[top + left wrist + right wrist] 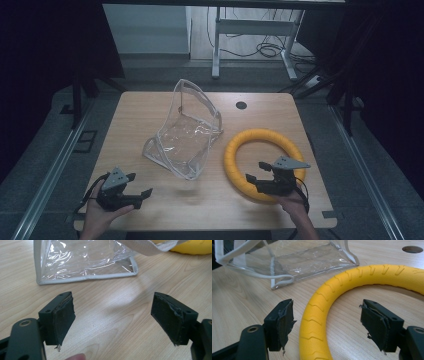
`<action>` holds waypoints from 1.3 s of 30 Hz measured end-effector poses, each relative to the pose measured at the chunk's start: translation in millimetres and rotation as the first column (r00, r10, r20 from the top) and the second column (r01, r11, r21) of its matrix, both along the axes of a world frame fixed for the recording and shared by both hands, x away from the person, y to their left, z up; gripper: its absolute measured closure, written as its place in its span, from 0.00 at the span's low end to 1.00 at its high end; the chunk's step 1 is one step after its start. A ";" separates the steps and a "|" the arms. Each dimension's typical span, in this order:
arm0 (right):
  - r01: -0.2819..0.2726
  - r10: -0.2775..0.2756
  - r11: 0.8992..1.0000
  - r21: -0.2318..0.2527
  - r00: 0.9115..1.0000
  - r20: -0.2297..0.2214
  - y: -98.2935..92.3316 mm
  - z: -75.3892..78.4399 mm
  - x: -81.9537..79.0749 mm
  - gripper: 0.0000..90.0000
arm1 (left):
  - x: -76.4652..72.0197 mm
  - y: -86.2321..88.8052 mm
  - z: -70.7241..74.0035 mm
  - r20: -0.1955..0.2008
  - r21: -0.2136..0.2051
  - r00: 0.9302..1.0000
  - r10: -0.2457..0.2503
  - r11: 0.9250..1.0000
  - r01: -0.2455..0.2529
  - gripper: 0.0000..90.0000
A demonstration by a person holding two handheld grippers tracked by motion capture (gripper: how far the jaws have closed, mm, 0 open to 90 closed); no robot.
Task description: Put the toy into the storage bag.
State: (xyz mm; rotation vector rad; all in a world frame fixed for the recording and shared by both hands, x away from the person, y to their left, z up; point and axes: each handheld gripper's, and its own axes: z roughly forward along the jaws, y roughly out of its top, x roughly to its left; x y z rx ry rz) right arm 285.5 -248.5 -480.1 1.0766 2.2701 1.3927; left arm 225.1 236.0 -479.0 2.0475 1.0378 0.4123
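A yellow ring (pixel 262 162) with ribbed tread marks lies flat on the right half of the wooden table (pixel 150 107). A clear plastic bag (pixel 186 132) with grey trim stands open at the middle, just left of the ring. My right gripper (pixel 255 173) hovers at the ring's near edge, jaws open; in the right gripper view the yellow ring (pixel 324 307) curves up between the two pads (pixel 284 322) without touching them. My left gripper (pixel 139 185) sits open at the near left, and the clear bag (pixel 85 260) lies beyond its jaws with bare wood between them.
A round cable hole (pixel 241 105) marks the far side of the table. Beyond the table stand white desk legs (pixel 216 45) and floor cables (pixel 270 50). Dark curtains flank both sides.
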 end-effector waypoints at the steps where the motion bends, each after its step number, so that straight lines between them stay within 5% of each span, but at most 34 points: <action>1: -0.001 0.001 1.000 0.003 1.000 0.001 -0.9 0.0 0.0 0.29 | -0.1 0.0 0.0 -0.001 0.000 1.000 0.000 1.000 0.000 0.21; 15: 0.001 -0.003 0.997 0.076 1.000 0.027 -7.0 2.8 -1.9 0.23 | -1.2 1.9 1.9 0.001 -0.008 1.000 0.002 1.000 -0.002 0.21; 31: -0.003 0.003 1.000 0.005 1.000 0.031 -10.9 6.5 -3.5 0.27 | -0.9 1.4 1.2 0.003 0.004 1.000 0.008 1.000 -0.008 0.21; 39: 0.011 -0.012 0.999 0.033 1.000 0.019 -16.6 14.2 -3.0 0.29 | -1.9 3.1 2.8 0.005 -0.010 1.000 0.009 1.000 -0.009 0.21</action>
